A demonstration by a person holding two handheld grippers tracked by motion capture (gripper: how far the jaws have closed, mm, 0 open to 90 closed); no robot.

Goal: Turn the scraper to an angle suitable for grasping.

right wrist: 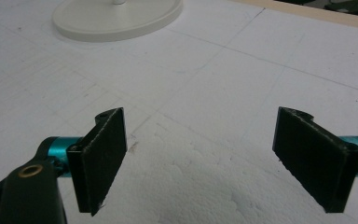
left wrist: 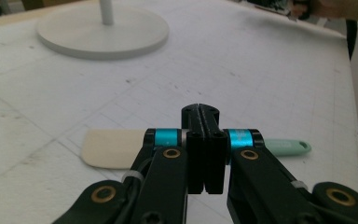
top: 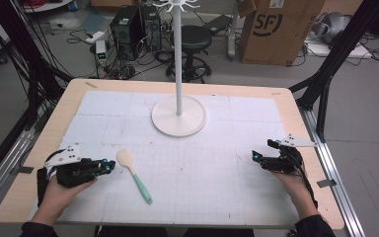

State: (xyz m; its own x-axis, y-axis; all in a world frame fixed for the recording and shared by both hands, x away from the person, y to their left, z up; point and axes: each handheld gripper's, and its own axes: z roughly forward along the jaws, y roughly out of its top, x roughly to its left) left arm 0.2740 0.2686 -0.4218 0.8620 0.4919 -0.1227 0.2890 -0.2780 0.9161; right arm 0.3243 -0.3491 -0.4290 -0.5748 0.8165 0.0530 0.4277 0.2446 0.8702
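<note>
Left gripper (left wrist: 204,149) pressed together before a cream-bladed, mint-handled spatula (left wrist: 109,147).

The letters "SF" are showing in a white oval on the brown cardboard box (top: 276,29) at the upper right of the frame.

Beyond the desk's (top: 296,106) far edge, on grey floor (top: 365,98): black stool (top: 195,39), computer towers (top: 128,27), tangled cables (top: 150,57), cardboard box (top: 279,29).
</note>
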